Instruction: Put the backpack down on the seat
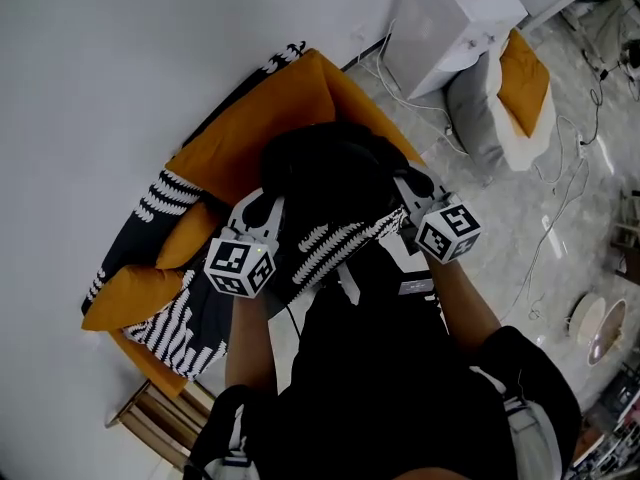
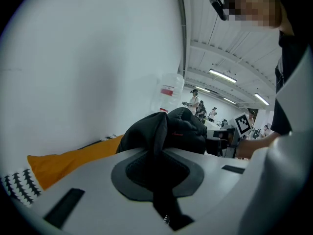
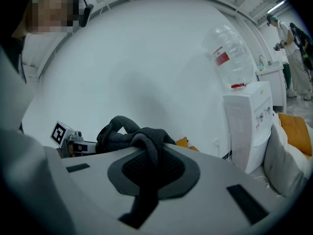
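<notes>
Head view: backpack (image 1: 330,178) over orange seat (image 1: 240,133); contact with cushion unclear. Left gripper (image 1: 262,208) and right gripper (image 1: 412,190) flank it, one per side, likely to keep it level for lowering.

Left gripper view: jaws clamped on black strap (image 2: 157,180) of backpack (image 2: 171,131); pinch apparently carries weight.

Right gripper view: jaws likewise clamped on strap (image 3: 146,165); backpack bulk (image 3: 122,133) ahead.
</notes>
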A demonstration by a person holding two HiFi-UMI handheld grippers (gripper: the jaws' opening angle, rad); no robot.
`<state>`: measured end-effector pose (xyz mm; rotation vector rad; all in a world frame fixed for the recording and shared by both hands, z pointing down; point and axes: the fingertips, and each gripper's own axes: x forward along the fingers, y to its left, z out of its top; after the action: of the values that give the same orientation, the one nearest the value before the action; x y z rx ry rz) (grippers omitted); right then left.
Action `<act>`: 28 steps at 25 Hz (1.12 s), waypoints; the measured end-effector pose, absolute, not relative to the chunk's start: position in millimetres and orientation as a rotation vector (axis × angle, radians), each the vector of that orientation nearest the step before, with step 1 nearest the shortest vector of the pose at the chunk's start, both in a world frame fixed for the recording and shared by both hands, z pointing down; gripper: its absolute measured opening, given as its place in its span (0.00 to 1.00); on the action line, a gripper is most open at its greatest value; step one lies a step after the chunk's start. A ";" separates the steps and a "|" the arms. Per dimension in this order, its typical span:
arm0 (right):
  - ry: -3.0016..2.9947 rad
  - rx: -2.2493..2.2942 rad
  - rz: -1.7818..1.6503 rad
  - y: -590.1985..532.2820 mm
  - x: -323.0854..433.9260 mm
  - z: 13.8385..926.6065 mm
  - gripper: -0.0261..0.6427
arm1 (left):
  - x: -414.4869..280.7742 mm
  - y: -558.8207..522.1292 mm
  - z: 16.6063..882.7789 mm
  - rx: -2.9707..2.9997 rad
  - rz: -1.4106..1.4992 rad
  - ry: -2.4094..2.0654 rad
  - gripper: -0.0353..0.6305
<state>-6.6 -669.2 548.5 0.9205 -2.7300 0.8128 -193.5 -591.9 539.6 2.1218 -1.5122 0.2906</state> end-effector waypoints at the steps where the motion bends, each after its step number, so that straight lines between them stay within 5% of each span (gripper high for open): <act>1: -2.718 0.923 0.833 -673.3 -7.5 556.6 0.11 | -194.4 -596.5 547.2 2.112 0.295 -1.501 0.11; 28: -2.539 0.979 0.857 -820.1 -25.2 691.7 0.11 | -208.1 -746.1 667.2 1.999 0.447 -1.506 0.11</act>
<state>-25.2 -820.1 691.7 0.9791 -2.5387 0.8574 -208.1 -746.1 667.2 1.9987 -1.5055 0.4473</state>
